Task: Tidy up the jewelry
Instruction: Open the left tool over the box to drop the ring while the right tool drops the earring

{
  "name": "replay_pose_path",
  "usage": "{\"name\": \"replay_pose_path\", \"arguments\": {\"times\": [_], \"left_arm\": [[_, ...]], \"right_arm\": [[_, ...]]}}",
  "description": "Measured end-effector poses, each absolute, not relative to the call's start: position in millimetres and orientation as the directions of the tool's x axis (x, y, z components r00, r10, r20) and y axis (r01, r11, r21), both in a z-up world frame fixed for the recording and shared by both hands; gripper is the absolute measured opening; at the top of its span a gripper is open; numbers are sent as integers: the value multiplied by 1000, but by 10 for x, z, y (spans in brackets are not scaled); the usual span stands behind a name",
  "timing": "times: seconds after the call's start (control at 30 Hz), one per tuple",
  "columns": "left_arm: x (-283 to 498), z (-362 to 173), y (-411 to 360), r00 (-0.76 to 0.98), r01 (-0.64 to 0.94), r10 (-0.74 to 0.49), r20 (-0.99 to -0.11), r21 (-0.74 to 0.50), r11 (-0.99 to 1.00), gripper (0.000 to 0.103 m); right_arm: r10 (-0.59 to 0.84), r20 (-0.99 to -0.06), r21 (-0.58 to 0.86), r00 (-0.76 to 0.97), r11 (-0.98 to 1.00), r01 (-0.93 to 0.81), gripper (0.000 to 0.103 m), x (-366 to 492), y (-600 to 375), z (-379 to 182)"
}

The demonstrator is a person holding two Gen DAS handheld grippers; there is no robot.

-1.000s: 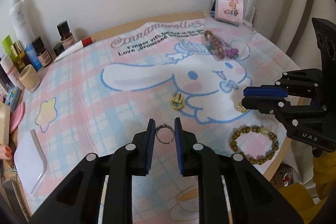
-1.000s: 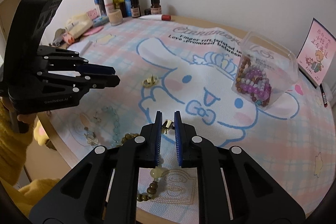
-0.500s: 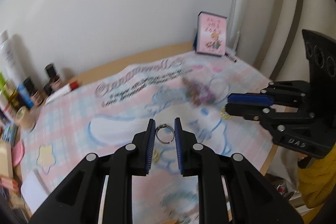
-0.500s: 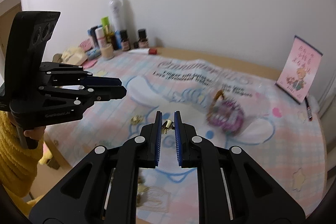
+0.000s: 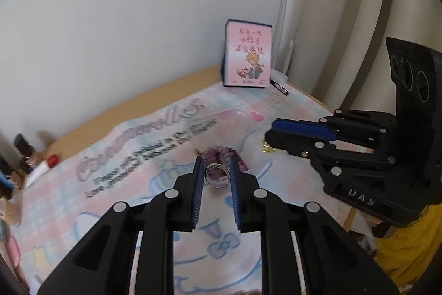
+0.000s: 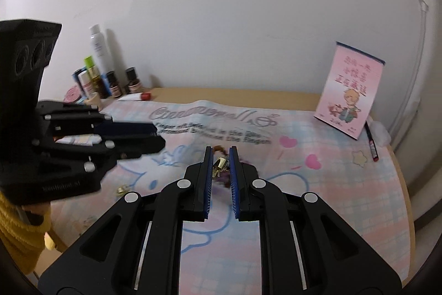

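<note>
My left gripper (image 5: 216,169) is shut on a silver ring (image 5: 216,174) and holds it in the air above the clear box of purple bead bracelets (image 5: 221,154). My right gripper (image 6: 221,161) is shut on a small gold earring (image 6: 220,163), also in the air over the same box, whose beads (image 6: 225,179) show just behind the fingers. The right gripper shows in the left wrist view (image 5: 272,132) with the gold piece (image 5: 267,147) hanging from it. The left gripper shows at the left of the right wrist view (image 6: 158,138).
A pink-and-blue cartoon cloth (image 6: 317,192) covers the round wooden table (image 6: 248,94). A pink card (image 6: 349,90) leans on the wall at the back right, a pen (image 6: 371,141) beside it. Bottles and cosmetics (image 6: 99,73) stand at the back left. A gold earring (image 6: 121,190) lies on the cloth.
Both grippers have lifted off the cloth with their pieces and moved forward toward the clear box of beads. The bracelets at the table's front edge have dropped out of view.
</note>
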State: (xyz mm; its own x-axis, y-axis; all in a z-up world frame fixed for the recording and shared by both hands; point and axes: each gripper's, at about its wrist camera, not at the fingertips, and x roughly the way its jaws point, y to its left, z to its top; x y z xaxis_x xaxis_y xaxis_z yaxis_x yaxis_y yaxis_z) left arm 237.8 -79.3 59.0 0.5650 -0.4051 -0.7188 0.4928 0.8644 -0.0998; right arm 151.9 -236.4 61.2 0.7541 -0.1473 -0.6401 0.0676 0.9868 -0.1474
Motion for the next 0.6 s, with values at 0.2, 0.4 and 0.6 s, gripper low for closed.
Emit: {"name": "replay_pose_path", "arguments": {"times": [0.2, 0.4, 0.6], "left_arm": [[2631, 407, -943, 536, 487, -387, -750, -100, 868, 18], [2721, 299, -993, 527, 488, -373, -763, -88, 869, 18], [2765, 234, -1061, 521, 498, -354, -777, -60, 865, 18]], "right_arm": [[-149, -661, -134, 736, 988, 80, 11, 1628, -2533, 481], [-136, -677, -133, 723, 989, 62, 11, 1682, -2561, 356], [-120, -685, -117, 718, 992, 54, 11, 1695, -2573, 287]]}}
